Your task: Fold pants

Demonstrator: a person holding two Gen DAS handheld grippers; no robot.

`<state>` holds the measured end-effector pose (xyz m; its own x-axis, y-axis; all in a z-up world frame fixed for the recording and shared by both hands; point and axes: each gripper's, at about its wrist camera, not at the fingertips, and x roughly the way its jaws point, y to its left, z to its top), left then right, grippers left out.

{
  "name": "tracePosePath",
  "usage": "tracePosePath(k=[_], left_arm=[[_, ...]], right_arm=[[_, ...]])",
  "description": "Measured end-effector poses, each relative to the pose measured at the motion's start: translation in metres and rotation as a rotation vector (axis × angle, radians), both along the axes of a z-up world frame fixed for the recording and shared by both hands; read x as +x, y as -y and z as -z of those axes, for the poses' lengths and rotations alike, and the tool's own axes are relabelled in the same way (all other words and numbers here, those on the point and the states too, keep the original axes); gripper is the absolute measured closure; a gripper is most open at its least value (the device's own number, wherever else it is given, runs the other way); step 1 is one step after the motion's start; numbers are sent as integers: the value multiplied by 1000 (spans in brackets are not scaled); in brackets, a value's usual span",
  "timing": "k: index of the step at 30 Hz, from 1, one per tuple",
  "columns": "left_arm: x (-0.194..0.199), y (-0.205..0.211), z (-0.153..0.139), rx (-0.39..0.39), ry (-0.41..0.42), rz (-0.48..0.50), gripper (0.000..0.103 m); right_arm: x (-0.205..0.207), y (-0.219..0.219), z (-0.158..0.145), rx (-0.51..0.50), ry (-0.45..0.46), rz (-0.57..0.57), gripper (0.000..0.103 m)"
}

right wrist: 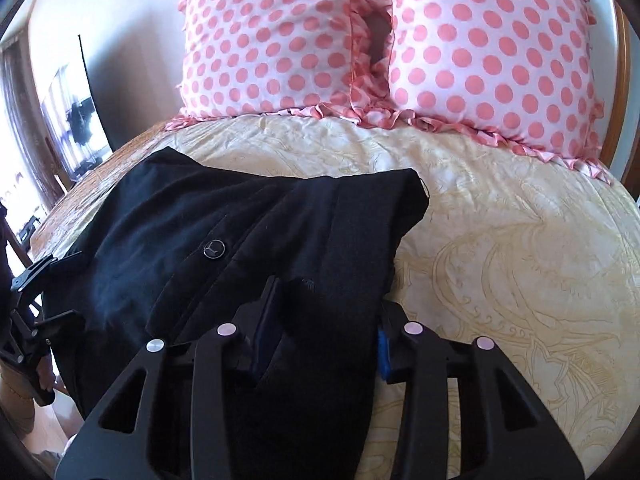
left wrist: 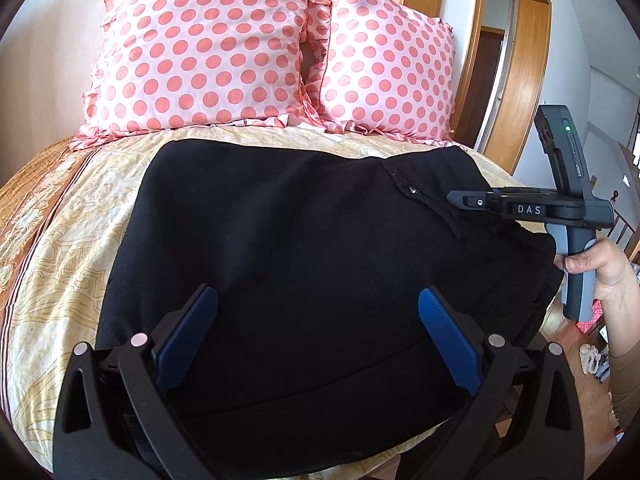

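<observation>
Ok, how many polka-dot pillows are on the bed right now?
2. One pillow leans at the head of the bed on the left; the second pillow stands beside it on the right, their ruffled edges touching. The black pants hide none that I can see.

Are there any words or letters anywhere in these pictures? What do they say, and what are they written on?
"DAS": white letters on the side of the dark grey right tool, seen from the left wrist view.
The round dark button on the black fabric pants has an emblem, too small to read.
No other words show; the pink polka-dot pillows and yellow patterned bedspread carry only patterns.
</observation>
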<state>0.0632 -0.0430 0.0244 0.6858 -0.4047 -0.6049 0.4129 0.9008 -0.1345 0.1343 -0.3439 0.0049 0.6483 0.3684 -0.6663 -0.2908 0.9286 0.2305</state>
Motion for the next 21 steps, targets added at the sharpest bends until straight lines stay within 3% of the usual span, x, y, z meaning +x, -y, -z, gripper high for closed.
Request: tracePosePath(k=[3, 7, 8, 12, 16, 19, 21], left_arm=[[0, 0, 0, 1, 0, 1, 2], [0, 0, 0, 3, 1, -1, 2], [1, -1, 0, 3, 3, -1, 2], [1, 0, 0, 11, 10, 1, 2], [2, 0, 2, 14, 12, -3, 2], [2, -2, 3, 4, 13, -5, 2], [5, -9, -2, -57, -14, -8, 2]], right_arm=[[10, 13, 6, 83, -49, 24, 50], [11, 2, 6, 29, -16, -17, 49], [12, 1, 6, 23, -8, -33, 51], [4, -6, -1, -6, 61, -77, 72], [-11, -19, -13, -53, 154, -128, 79], [-5, -16, -12, -37, 111, -101, 80], [2, -7, -7, 2, 64, -79, 79]])
